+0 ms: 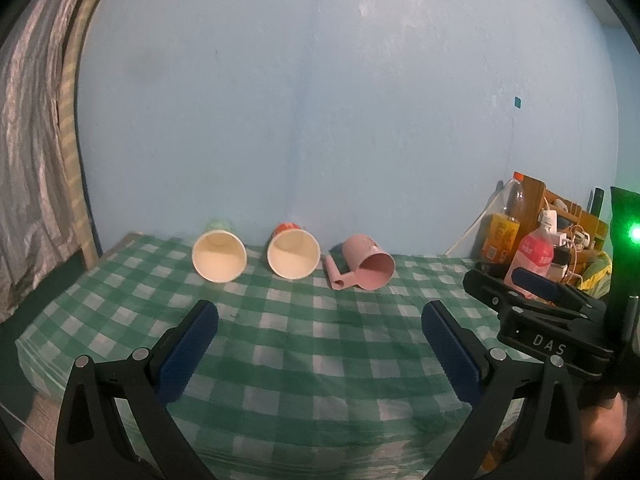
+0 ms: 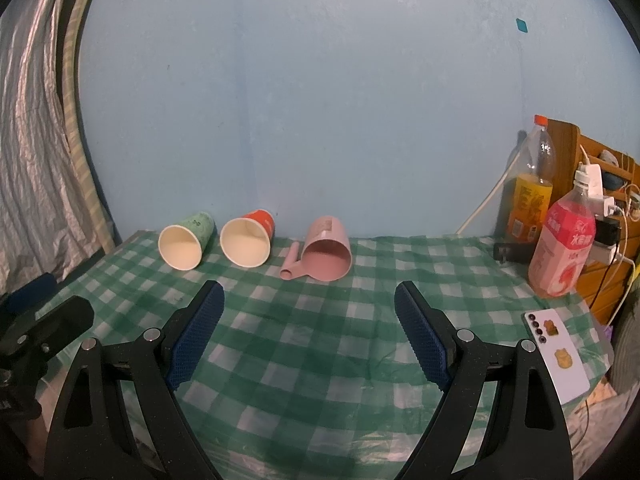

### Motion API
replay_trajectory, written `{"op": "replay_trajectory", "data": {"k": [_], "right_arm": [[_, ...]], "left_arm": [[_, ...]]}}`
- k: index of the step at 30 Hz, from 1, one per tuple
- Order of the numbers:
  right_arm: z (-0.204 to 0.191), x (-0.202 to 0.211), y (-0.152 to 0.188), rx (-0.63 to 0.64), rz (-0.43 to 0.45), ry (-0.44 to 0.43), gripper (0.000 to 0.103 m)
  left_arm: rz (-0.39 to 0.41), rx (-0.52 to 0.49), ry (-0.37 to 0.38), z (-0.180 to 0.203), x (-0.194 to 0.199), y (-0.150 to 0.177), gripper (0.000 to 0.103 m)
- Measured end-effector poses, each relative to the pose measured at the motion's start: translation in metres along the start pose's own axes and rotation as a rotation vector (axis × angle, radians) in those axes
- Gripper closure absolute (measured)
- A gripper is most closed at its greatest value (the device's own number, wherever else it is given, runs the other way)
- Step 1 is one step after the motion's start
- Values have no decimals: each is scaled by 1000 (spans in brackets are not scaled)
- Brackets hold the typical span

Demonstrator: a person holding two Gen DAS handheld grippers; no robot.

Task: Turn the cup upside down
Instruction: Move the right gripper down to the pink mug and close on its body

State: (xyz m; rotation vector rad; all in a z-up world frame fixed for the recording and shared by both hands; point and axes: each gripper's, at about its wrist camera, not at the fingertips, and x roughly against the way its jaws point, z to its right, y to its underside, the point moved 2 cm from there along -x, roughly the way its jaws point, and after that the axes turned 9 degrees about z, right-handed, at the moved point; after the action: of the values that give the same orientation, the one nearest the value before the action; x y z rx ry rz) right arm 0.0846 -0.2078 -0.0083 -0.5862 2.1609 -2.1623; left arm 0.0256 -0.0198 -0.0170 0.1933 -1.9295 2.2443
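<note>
Three cups lie on their sides at the back of the green checked table (image 1: 304, 344) (image 2: 304, 332), mouths toward me: a green paper cup (image 1: 219, 255) (image 2: 185, 246), a red paper cup (image 1: 293, 253) (image 2: 248, 243), and a pink mug with a handle (image 1: 366, 267) (image 2: 326, 254). My left gripper (image 1: 320, 312) is open and empty, well short of the cups. My right gripper (image 2: 309, 294) is open and empty, in front of the pink mug. The right gripper also shows at the right of the left wrist view (image 1: 532, 292).
A pink drink bottle (image 2: 562, 248) (image 1: 528, 258) and an orange drink bottle (image 2: 530, 188) (image 1: 502, 228) stand at the back right beside a wooden rack with chargers and cables (image 2: 604, 200). A white phone (image 2: 558, 354) lies near the right edge. A curtain (image 2: 36, 140) hangs at the left.
</note>
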Motion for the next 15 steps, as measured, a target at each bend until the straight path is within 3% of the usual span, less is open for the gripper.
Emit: {"op": "replay_trajectory", "data": {"k": [15], "right_arm": [[34,-16,-40,10,7,12,17]], "left_arm": [[-137,-8,49,16,-60,-49,0]]}}
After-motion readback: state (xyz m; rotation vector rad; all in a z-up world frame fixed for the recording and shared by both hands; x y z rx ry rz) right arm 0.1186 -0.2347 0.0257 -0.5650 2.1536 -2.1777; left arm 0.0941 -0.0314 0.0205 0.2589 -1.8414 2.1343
